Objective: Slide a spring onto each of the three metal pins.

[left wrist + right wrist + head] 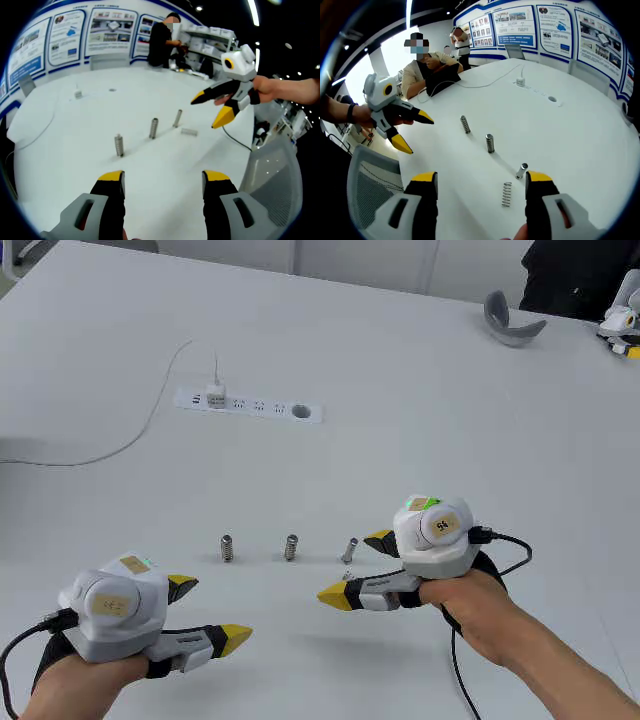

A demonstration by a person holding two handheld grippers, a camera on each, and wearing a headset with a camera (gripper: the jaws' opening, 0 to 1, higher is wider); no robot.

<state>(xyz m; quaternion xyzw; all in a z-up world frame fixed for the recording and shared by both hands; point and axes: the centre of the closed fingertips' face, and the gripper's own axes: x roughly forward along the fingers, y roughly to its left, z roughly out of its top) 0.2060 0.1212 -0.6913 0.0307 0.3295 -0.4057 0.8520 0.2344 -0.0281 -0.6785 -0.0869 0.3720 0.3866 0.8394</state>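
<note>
Down at the near edge of the table (pixel 420 390), both grippers are held low with their yellow-tipped jaws pointing inward toward the pins. The left hand (pixel 85 675) grips the left gripper (pixel 212 611) from behind and below, wrist coming in from the bottom left corner; its jaws stand wide apart with nothing between them, hovering above the table, near side and left of the pin row. The right hand (pixel 468 602) wraps the right gripper (pixel 354 566) from the rear, forearm running off to the lower right and a black cable trailing from the body. Its jaws are also spread and hold nothing, one tip just beside the right pin (pixel 350 549) and the other nearer the person. Three pins stand in a row across the middle of the table. The left pin (pixel 227 548) and middle pin (pixel 291 547) are upright, each wearing a spring (pixel 119 146). The right pin is bare, its shiny top showing in the right gripper view. A third spring (pixel 347 576) lies flat on the table just on the near side of the right pin, apart from it and between the right gripper's open jaws in that gripper's view. Farther back lies a white power strip (pixel 250 405) with a plug in it.
</note>
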